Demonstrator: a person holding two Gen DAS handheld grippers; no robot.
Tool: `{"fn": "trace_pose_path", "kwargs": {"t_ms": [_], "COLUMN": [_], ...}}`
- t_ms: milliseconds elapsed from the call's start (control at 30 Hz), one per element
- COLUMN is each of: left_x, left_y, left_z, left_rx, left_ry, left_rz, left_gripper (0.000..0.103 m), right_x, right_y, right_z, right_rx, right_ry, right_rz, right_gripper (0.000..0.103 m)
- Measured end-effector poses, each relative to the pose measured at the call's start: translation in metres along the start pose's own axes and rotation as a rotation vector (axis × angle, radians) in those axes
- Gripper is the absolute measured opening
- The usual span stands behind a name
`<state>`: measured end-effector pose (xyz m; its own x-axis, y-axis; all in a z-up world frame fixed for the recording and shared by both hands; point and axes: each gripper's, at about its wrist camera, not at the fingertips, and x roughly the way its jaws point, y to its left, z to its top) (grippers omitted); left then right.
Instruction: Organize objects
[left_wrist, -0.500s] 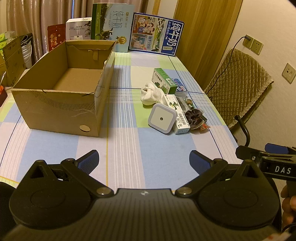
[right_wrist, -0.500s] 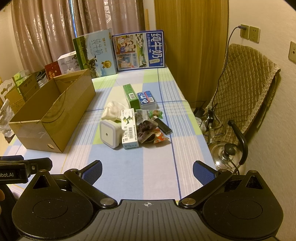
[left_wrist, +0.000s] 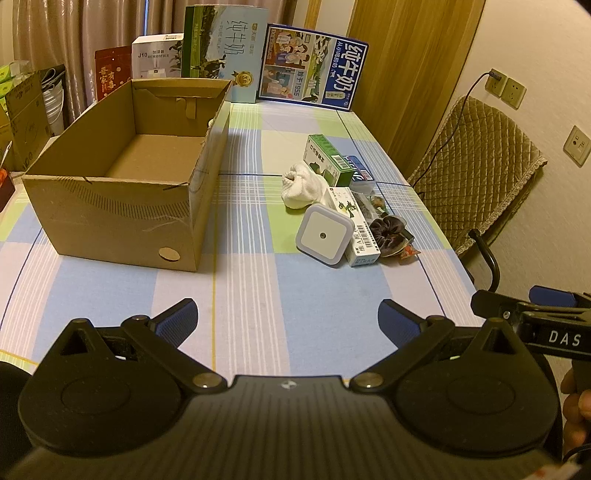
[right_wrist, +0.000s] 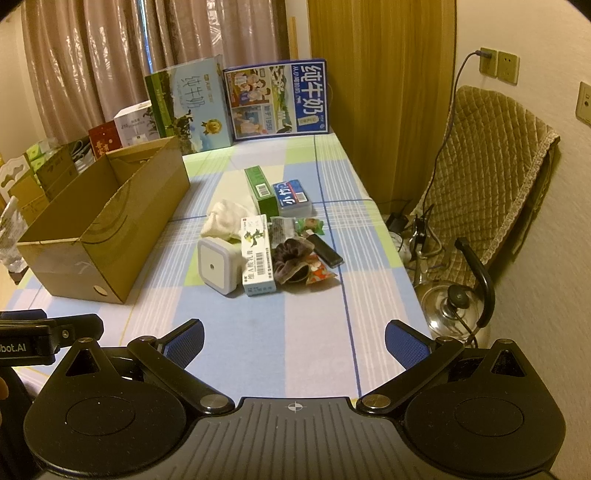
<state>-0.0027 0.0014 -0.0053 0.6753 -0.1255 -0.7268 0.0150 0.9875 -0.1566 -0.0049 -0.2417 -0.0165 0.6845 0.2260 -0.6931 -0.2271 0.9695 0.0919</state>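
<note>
Both claws hang low over the near end of the checked table (right_wrist: 314, 332), the left claw (left_wrist: 287, 321) and the right claw (right_wrist: 294, 341) each spread wide with nothing between the blue pads. The open cardboard box (left_wrist: 122, 206) sits on the left. To its right lies a tight cluster: a square white night light (right_wrist: 216, 268), a white-and-green medicine box (right_wrist: 257, 258) touching it, a white cloth (right_wrist: 225, 218), and a dark scrunchie (right_wrist: 293, 260).

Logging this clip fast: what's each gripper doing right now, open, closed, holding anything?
Left gripper: open, holding nothing, above the table.
Right gripper: open, holding nothing.
</note>
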Motion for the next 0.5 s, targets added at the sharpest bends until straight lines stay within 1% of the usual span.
{"fn": "trace_pose_path", "kwargs": {"t_ms": [267, 400, 500], "left_x": [0.002, 0.009, 0.018], "left_y": [0.001, 0.002, 0.001], "left_z": [0.002, 0.006, 0.009], "left_rx": [0.002, 0.018, 0.042], "left_ry": [0.002, 0.006, 0.005], "left_rz": [-0.01, -0.01, -0.005], "left_gripper": [0.102, 0.102, 0.102], "right_x": [0.004, 0.008, 0.011], "right_y": [-0.004, -0.008, -0.012], "right_z": [0.0, -0.001, 0.001], "right_rx": [0.003, 0.0, -0.008], "right_ry": [0.006, 0.013, 0.003], "right_rz": [0.001, 0.003, 0.015], "right_gripper": [0.101, 0.101, 0.101]}}
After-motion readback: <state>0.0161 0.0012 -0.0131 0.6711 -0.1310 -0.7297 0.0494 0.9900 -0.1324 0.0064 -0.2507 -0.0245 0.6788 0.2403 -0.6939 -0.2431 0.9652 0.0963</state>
